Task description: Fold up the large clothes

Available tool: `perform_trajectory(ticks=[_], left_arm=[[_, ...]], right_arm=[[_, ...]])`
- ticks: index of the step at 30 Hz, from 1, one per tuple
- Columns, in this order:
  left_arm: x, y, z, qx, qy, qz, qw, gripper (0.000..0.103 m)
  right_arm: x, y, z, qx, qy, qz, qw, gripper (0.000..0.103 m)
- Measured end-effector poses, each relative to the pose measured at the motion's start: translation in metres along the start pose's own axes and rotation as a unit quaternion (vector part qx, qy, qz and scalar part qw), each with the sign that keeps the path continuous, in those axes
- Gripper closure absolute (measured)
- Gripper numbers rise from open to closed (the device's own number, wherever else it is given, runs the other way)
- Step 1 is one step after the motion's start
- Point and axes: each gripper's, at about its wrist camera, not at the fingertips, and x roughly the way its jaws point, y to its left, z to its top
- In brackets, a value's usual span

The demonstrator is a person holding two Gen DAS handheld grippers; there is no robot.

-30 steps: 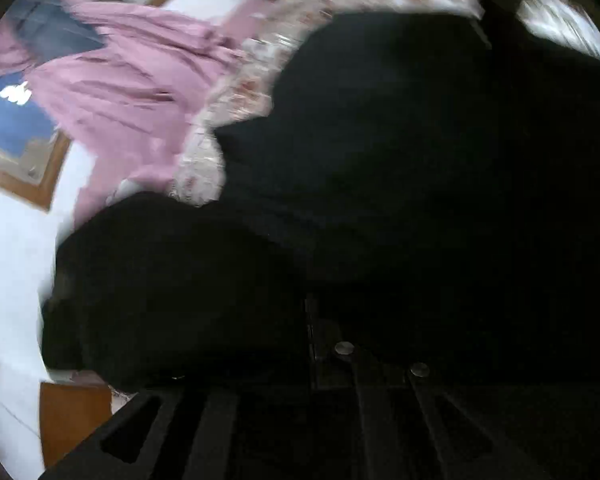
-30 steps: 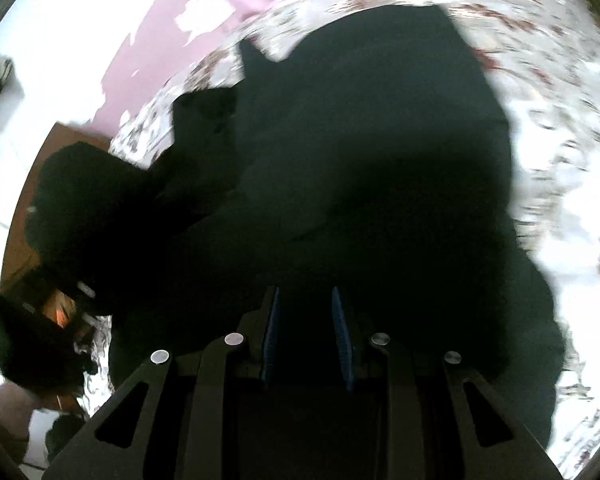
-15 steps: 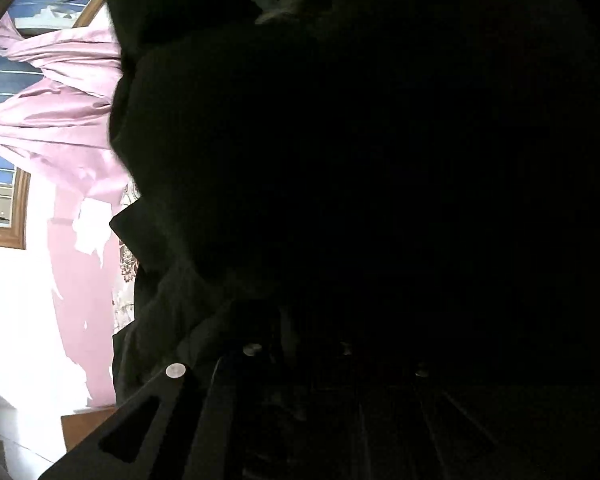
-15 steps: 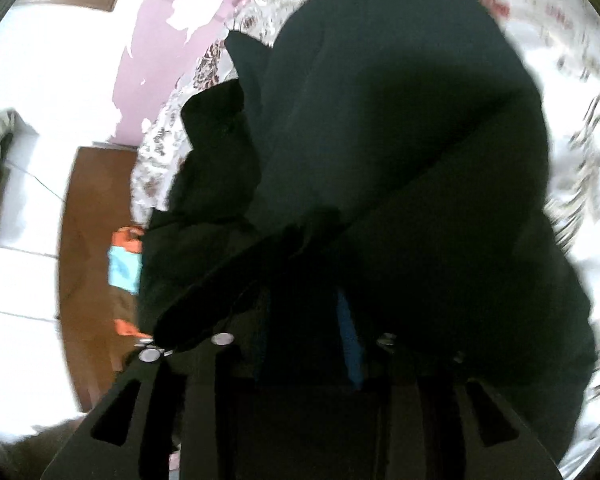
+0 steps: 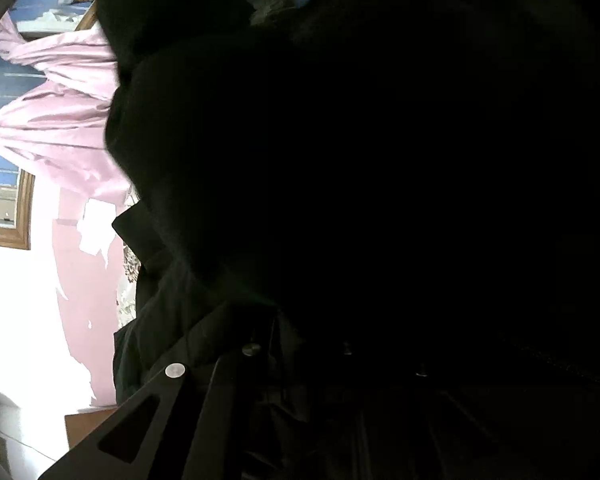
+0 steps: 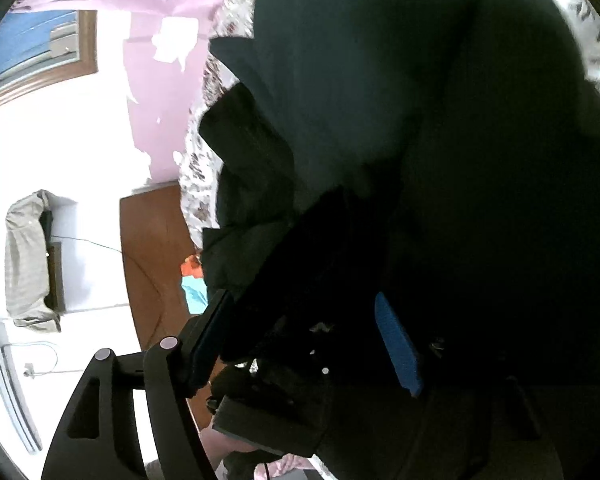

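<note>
A: What is nearest the right gripper [image 6: 300, 340]?

B: Its blue-padded fingers [image 6: 396, 344] stand apart and the jaws are opening. Folds of the large black fabric garment [image 6: 420, 120] hang between them, but the pads do not press on it.

A: And the left gripper [image 5: 312, 344]?

B: Clenched, buried in the same dark cloth [image 5: 380, 200]. The pictures do not show whether cloth is pinched in it.

A: How does the garment look?

B: Thick, matte, nearly featureless black, bunched in heavy rounded folds with one flat layered edge sticking out at the left. It lies on a white bedspread with a red floral print [image 6: 198, 160].

A: Farther off?

B: A pink draped curtain [image 5: 60, 120], a wood-framed window [image 6: 36, 52] and a brown wooden board [image 6: 152, 248].
</note>
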Motion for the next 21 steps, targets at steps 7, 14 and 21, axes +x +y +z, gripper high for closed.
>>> perform_trajectory(ticks=[7,14,21], left_arm=[[0.004,-0.019,0.001,0.056,0.003,0.038,0.9977,0.095],[-0.003,-0.022,0.007,0.025,0.008,0.028,0.9993,0.094],[-0.037,-0.005,0.000,-0.042,-0.028,0.001,0.9987,0.088]], right_arm=[[0.008,0.011,0.004,0.025,-0.003,0.004,1.000,0.035],[0.019,0.011,-0.003,-0.009,0.052,-0.077,0.996,0.039],[0.021,0.036,-0.008,-0.101,0.042,-0.094,0.990,0.094]])
